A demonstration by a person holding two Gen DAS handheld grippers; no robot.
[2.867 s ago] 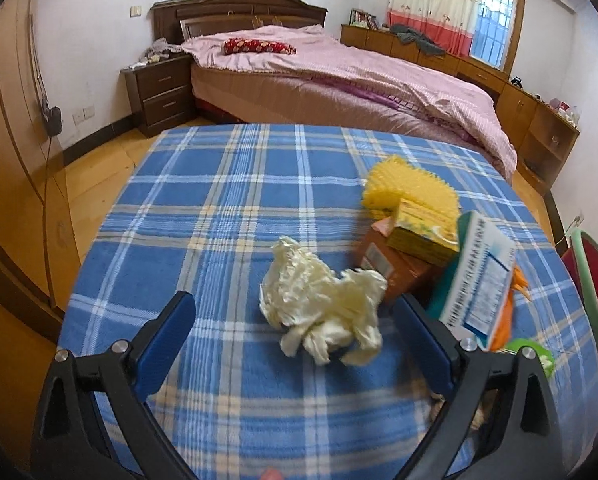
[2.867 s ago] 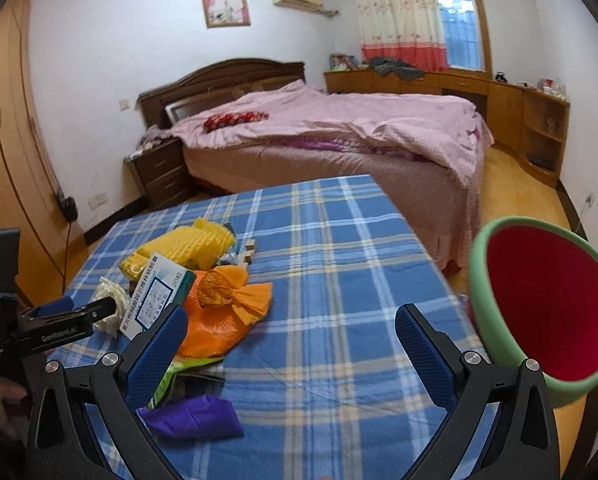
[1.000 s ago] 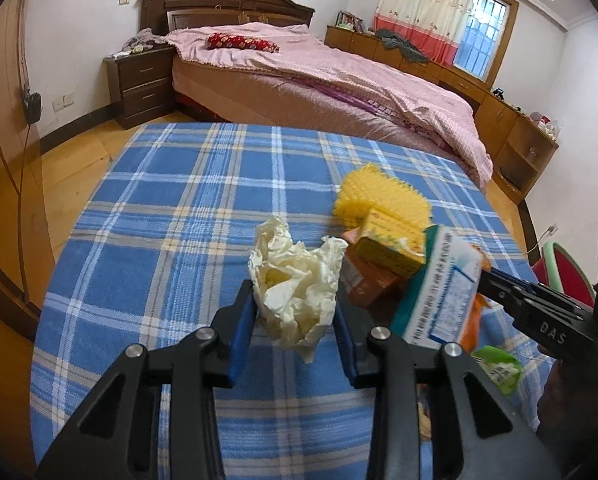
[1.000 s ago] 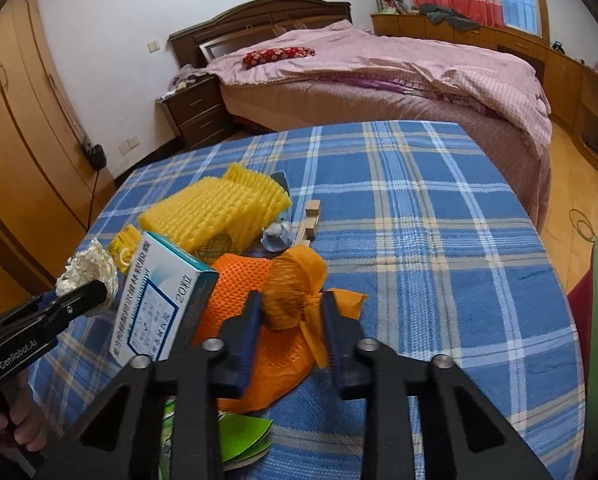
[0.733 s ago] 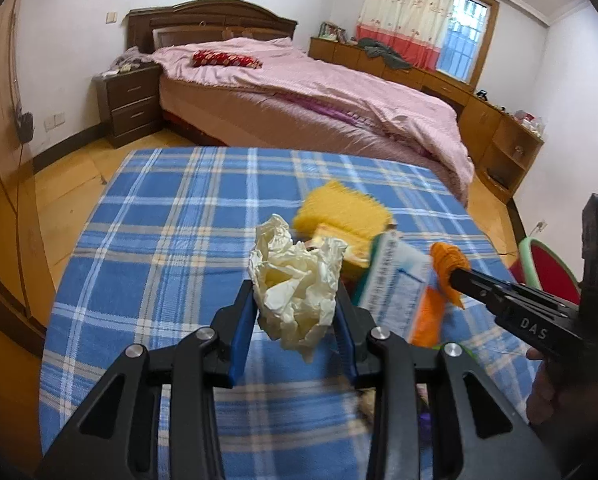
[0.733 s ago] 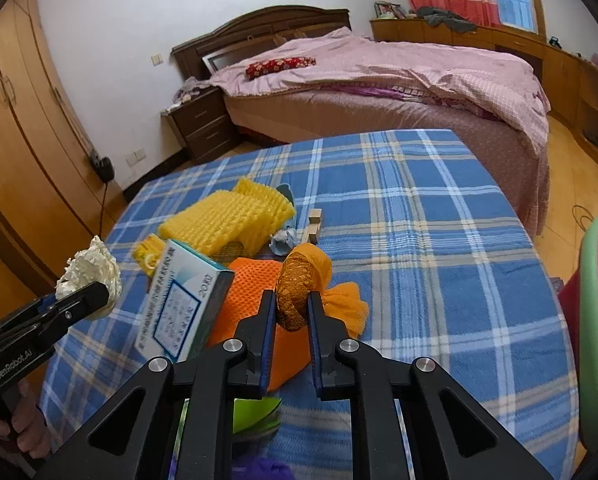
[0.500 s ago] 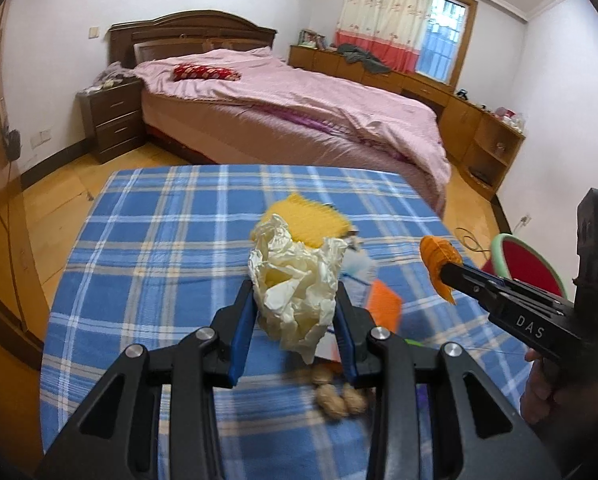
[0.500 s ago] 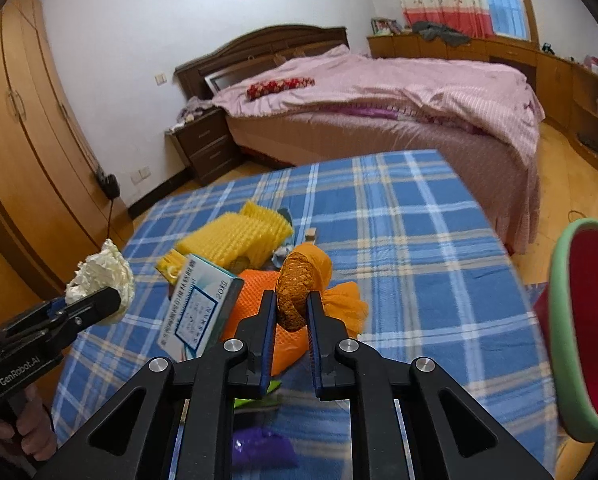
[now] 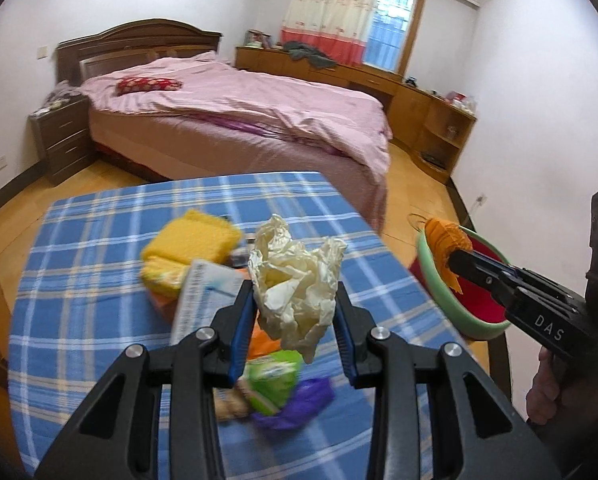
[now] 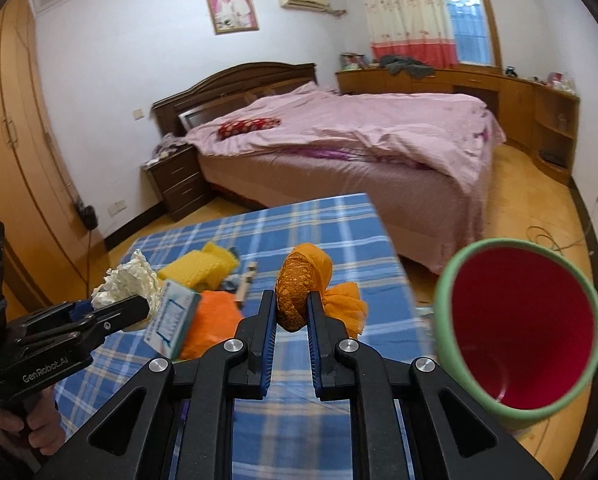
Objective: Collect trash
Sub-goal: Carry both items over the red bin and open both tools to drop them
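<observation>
Nearest the left wrist camera, the left gripper (image 9: 295, 312) was clenched on a crumpled wad of cream paper (image 9: 295, 280), its blue pads pressed against both sides so the wad stood clear above the table. In the right wrist view, the right gripper (image 10: 292, 312) pinched a bunched orange mesh bag (image 10: 299, 284), which bulged above the jaws and trailed to the right; the jaws had just been closing on it. Each tool carried one light, squashable piece, seemingly so that two items could go to the bin in a single trip.

Just beyond the fingers lay the blue plaid tablecloth (image 9: 99, 248), with more litter on it: a white and teal carton (image 10: 171, 320) tilted on edge, a piece of orange netting (image 10: 209, 320) beside it, a green wrapper (image 9: 273, 376) and a purple wrapper (image 9: 299, 402) close to the near edge, and yellow foam sleeves (image 9: 191, 240) further back. These looked like the pieces yet to be collected.

Off the table's right edge stood a bin (image 10: 571, 408) with a green rim and red inside, its mouth open towards the right gripper. In the left wrist view the orange mesh appeared in front of that rim, so it seemed the likely drop point, the paper wad being the farther of the two from it.

Behind everything was a bed with a pink cover (image 10: 359, 136), then the white wall.
</observation>
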